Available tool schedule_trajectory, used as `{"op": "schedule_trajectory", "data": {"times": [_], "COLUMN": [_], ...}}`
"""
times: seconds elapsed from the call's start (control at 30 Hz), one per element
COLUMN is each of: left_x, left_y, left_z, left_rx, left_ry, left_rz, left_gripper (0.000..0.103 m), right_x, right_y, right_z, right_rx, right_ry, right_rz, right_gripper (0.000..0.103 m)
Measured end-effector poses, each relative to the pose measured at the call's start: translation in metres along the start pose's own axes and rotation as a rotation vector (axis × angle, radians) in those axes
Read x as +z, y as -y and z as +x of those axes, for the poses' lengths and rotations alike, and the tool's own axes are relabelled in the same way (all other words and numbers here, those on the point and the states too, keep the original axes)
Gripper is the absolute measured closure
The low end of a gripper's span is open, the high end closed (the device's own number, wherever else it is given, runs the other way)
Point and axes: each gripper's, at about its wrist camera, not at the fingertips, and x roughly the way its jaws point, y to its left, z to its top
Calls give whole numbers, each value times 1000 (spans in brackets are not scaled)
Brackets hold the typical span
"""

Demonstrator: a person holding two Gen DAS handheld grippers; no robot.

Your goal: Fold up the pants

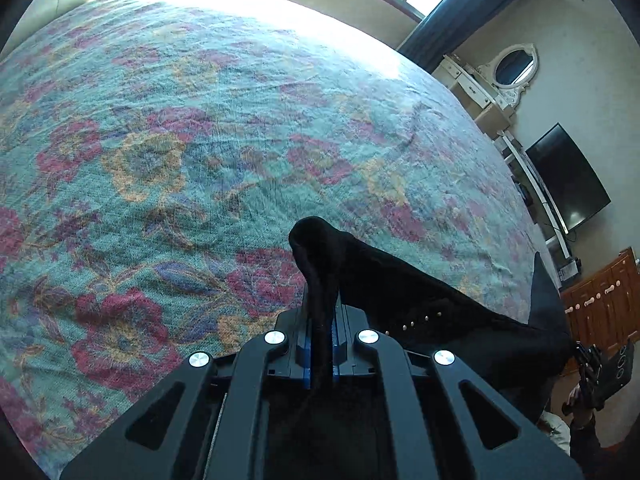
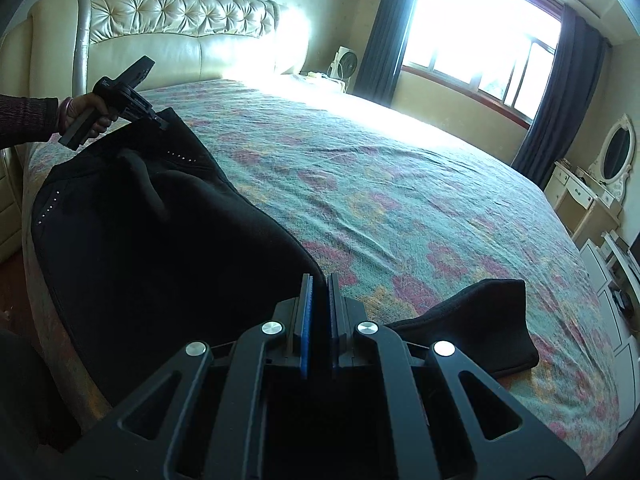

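Left wrist: left gripper (image 1: 320,320) clamps pants (image 1: 420,292) (no legible writing)

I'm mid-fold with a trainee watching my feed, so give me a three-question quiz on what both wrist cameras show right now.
1. True or false: the left gripper is shut on a bunch of the black pants.
2. Multiple choice: the pants lie on A) a bare wooden floor, B) a floral bedspread, C) a white desk.
3. Short answer: in the right wrist view, what is clamped between the pads of the right gripper?

Key
1. True: dark cloth stands up between the closed pads.
2. B.
3. The black pants; the other end, with its row of studs, leads to the left gripper by the cream headboard.
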Motion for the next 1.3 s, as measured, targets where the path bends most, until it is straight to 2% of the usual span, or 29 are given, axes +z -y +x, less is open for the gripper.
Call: {"op": "schedule_trajectory", "data": {"times": [0.13, 0.23, 0.3, 0.37, 0.43, 0.57, 0.6, 0.63, 0.7, 0.73, 0.8, 0.87, 0.9, 0.97, 1.03, 1.1, 1.13, 1.2, 1.3], "left_x": [-2, -25, -50, -83, -124, -204, -222, -236, -254, -258, -256, -250, -247, -241, -238, -237, -240, -241, -242], "left_y": [25, 32, 30, 24, 18, -7, -15, -21, -28, -28, -25, -19, -16, -12, -13, -16, -20, -22, -24], "left_z": [-68, -119, -148, -162, -166, -154, -150, -149, -151, -154, -153, -150, -150, -147, -146, -146, -148, -147, -145], "left_rx": [-117, -200, -219, -240, -254, -213, -207, -196, -218, -217, -204, -202, -203, -204, -195, -196, -197, -192, -192], "left_ry": [201, 314, 362, 361, 333, 214, 195, 190, 213, 225, 230, 225, 221, 218, 214, 218, 222, 224, 225], "left_rz": [69, 87, 92, 75, 57, -39, -72, -100, -156, -167, -159, -144, -138, -129, -128, -138, -142, -148, -154], "left_gripper": [97, 97, 97, 97, 96, 96, 95, 94, 91, 90, 90, 90, 90, 89, 89, 89, 88, 88, 88], "right_x": [7, 6, -1, -16, -35, -68, -71, -73, -70, -62, -36, 5, 27, 69, 101, 117, 122, 124, 120], "right_y": [10, 13, 15, 19, 18, 12, 15, 23, 32, 35, 40, 45, 46, 44, 33, 25, 23, 19, 29], "right_z": [-5, -22, -37, -49, -55, -63, -61, -57, -41, -32, -20, -5, 3, 25, 51, 84, 104, 135, 173], "right_rx": [-36, -93, -136, -109, -62, 83, 133, 200, 281, 312, 323, 366, 370, 424, 401, 451, 485, 478, 534], "right_ry": [27, 65, 91, 89, 49, -1, -3, -4, -51, -79, -86, -85, -72, -83, -117, -226, -298, -390, -469], "right_rz": [24, 44, 56, 112, 187, 382, 469, 575, 706, 716, 677, 562, 479, 262, 13, -165, -212, -292, -250], "right_gripper": [97, 100, 100, 100, 100, 98, 91, 70, 39, 39, 39, 38, 38, 20, 16, 14, 14, 14, 14]}}
